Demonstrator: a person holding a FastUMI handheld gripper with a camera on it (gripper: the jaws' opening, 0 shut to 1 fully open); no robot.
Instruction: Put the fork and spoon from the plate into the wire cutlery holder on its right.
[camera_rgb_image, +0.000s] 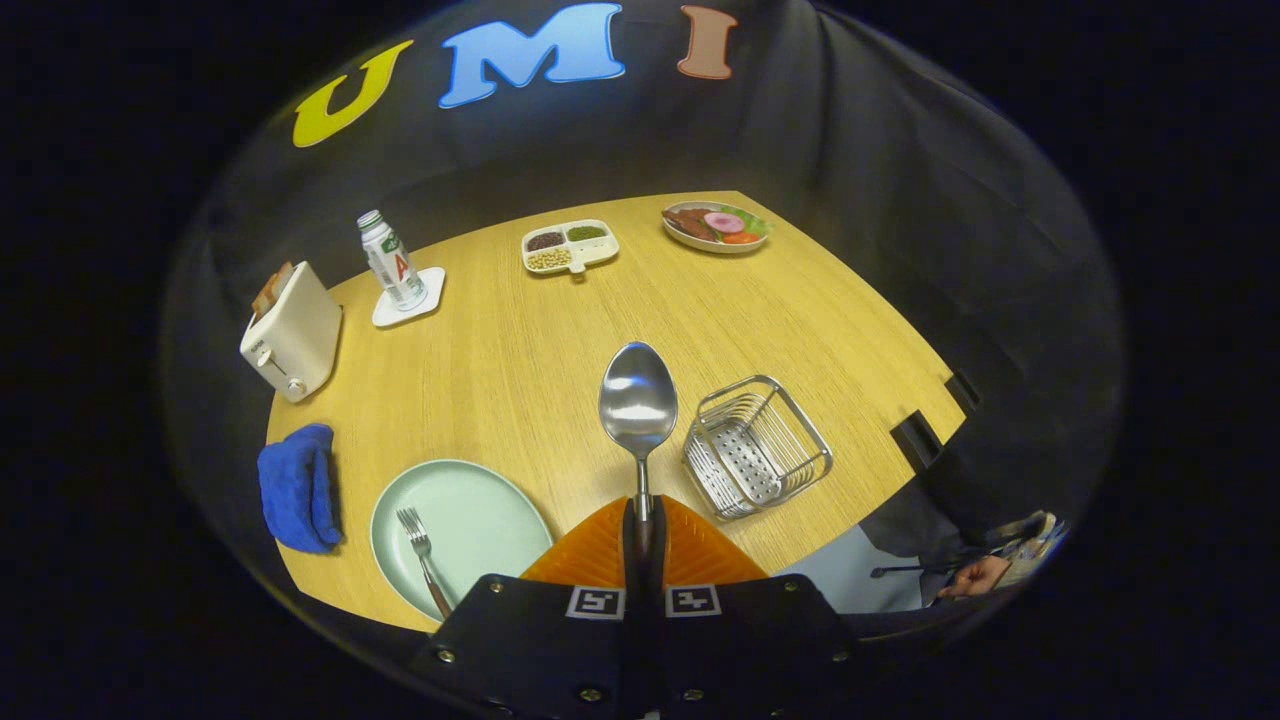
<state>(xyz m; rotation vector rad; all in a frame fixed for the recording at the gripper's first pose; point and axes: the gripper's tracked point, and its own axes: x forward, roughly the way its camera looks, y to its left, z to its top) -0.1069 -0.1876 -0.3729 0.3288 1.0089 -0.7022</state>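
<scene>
Polished steel catches the light on the spoon (638, 405), which stands out straight ahead of the claw (640, 520), bowl forward and facing up, its thin handle pinched between the two fingers. The claw is clamped on that handle, the fingers pressed together with only the stem between them. It is held above the worktop (560, 340), tipped down toward it, with the spoon's bowl raised over the bare wood between the plate and the wire holder.

The plate (470, 520) is pale green and round, lying on the near part of the worktop to the left of the fingers. The fork (422, 555) lies on it near its left side, tines pointing away, its handle running back under the claw's body.

The wire cutlery holder (757, 445) sits just right of the spoon, a square chrome basket with a perforated bottom, appearing to tilt in this view.

Farther off are a blue cloth (298, 486) left of the plate, a cream toaster (291, 332), a bottle (391, 260) on a white coaster, a divided dish (569, 246) of beans and a plate of food (716, 226).
</scene>
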